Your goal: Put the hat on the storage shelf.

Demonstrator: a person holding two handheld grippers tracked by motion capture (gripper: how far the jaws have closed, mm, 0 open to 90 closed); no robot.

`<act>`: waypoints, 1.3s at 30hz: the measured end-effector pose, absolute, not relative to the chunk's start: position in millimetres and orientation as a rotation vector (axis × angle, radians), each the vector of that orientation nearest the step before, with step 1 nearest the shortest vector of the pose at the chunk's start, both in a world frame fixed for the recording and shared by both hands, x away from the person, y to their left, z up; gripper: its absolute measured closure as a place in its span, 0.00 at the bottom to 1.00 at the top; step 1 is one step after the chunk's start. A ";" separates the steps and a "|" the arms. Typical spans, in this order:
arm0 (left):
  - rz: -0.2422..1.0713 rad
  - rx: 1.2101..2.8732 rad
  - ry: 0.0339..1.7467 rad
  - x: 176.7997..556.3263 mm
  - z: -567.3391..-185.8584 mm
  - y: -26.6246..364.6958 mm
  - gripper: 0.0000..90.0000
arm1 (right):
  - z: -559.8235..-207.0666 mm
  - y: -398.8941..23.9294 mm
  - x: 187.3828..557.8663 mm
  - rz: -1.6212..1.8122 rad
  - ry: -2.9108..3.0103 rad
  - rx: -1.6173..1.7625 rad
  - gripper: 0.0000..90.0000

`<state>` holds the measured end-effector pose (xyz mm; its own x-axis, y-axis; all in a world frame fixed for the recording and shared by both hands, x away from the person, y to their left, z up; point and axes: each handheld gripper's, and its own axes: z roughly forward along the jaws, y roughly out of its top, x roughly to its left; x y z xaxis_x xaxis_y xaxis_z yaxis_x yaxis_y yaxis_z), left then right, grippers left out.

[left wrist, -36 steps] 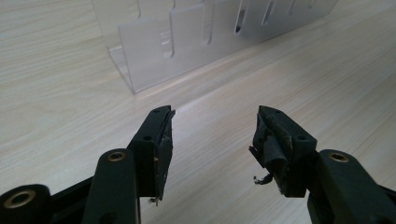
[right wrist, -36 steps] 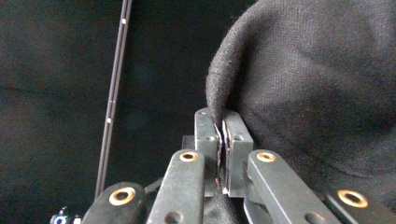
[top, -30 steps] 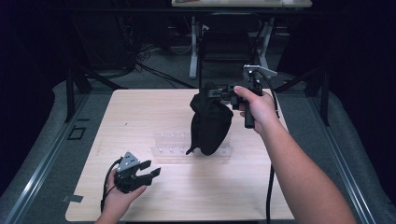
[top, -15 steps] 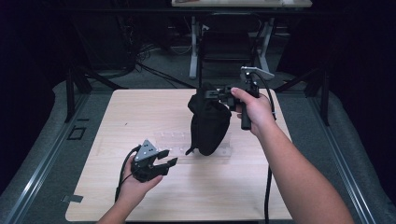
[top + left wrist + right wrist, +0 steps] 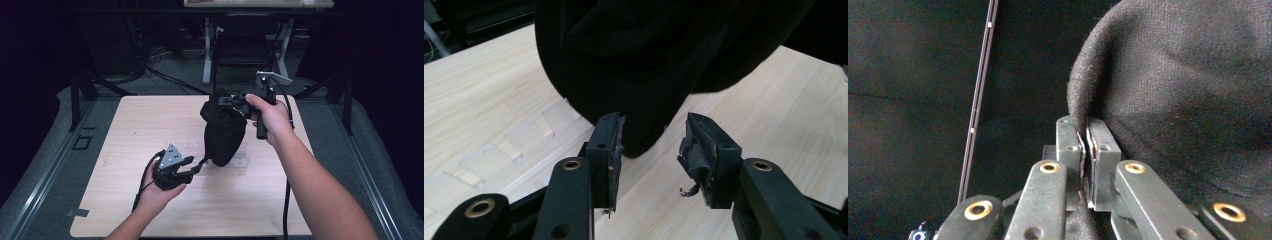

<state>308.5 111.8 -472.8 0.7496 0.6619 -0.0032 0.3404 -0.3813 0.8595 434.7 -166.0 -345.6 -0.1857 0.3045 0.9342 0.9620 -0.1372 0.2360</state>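
The right gripper (image 5: 227,101) is pinching the black cloth (image 5: 223,134), which is hanging limp above the table (image 5: 125,125). The left gripper (image 5: 651,145), jaws narrowing but unclamped, is nearing its soft, light bottom tip, probably the next hold.

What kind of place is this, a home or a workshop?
Probably a lab or recording workspace: a bare wooden table in a dark room, loose cables on the floor behind it, and another desk's white legs beyond.
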 end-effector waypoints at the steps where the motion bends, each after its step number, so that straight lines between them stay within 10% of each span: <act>1: 0.429 1.998 0.753 309.5 -471.5 108.7 0.69 | -345.3 -165.0 434.5 -1.348 -1.507 -1.449 0.96; 39: 0.592 2.077 0.690 310.2 -468.1 98.4 0.94 | -319.0 -138.0 416.5 -1.356 -1.692 -1.396 0.80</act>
